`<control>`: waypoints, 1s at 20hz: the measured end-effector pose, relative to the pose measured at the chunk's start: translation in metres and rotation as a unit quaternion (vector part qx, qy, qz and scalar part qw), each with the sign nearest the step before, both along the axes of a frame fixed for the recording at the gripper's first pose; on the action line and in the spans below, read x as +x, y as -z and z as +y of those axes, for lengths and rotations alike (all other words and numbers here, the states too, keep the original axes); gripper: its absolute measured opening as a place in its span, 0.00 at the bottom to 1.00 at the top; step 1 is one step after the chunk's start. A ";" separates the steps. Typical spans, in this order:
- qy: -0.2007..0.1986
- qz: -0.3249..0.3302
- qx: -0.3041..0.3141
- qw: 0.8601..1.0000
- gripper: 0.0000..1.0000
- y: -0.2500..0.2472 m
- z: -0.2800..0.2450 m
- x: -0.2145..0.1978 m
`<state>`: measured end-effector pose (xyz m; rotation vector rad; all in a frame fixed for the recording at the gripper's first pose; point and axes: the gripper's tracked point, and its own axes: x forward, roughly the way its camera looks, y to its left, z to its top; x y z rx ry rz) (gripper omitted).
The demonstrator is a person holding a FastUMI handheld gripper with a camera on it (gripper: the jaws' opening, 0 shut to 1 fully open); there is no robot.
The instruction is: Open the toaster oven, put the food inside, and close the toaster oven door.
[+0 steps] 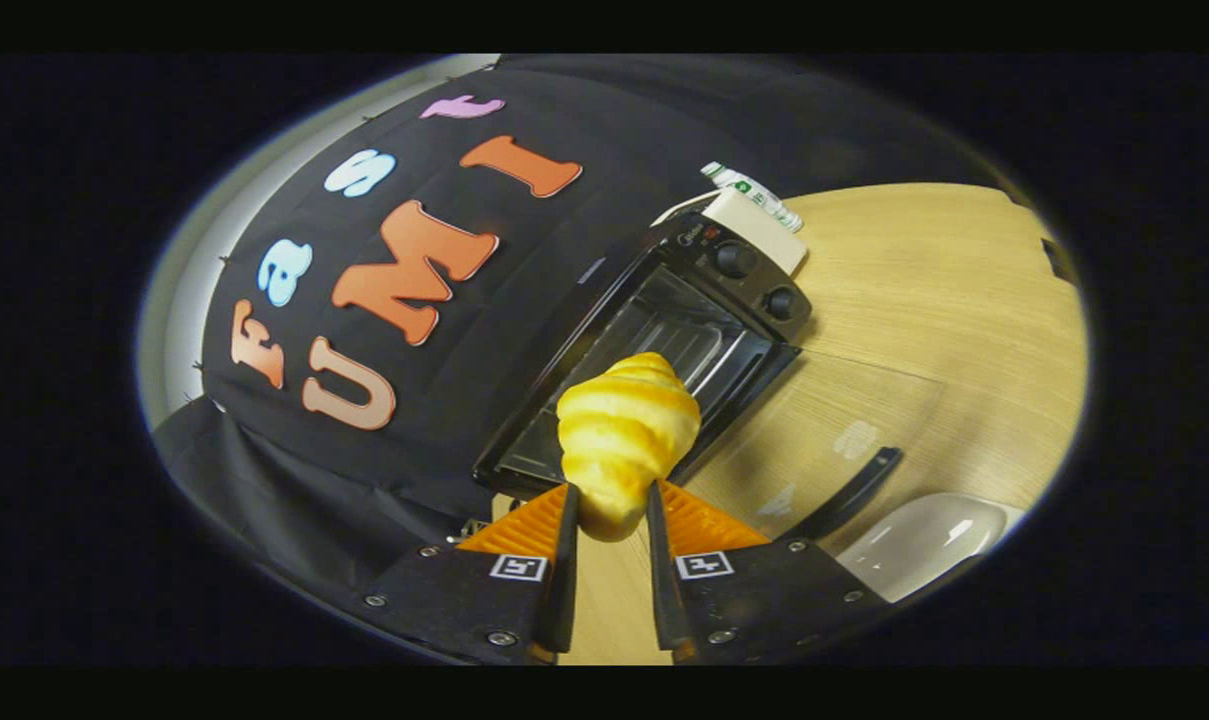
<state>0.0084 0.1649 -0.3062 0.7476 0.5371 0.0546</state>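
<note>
Hand-held gripper (609, 525) clamped on our croissant (626, 440), held up w/ its tip aimed at the toaster oven (664, 340), door (824, 430) already down (flat on the tabletop (944, 290)) so we've a straight path in.

The light wooden tabletop (924, 270) carries the toaster oven (684, 340) against its back edge, the glass door (824, 430) folded flat onto the wood, and 1 white plate (924, 540) beside the door's black handle (849, 495)

Toaster oven (664, 340) mouth open beyond croissant (624, 430).
</note>
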 end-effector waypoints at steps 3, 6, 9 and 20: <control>-0.009 0.011 -0.007 1.000 0.32 0.020 0.006 0.021; -0.022 0.013 0.006 1.000 0.32 0.029 0.019 0.037; -0.025 0.020 0.013 0.999 0.32 0.039 0.027 0.052; 0.002 0.033 0.064 0.997 0.33 0.044 0.037 0.110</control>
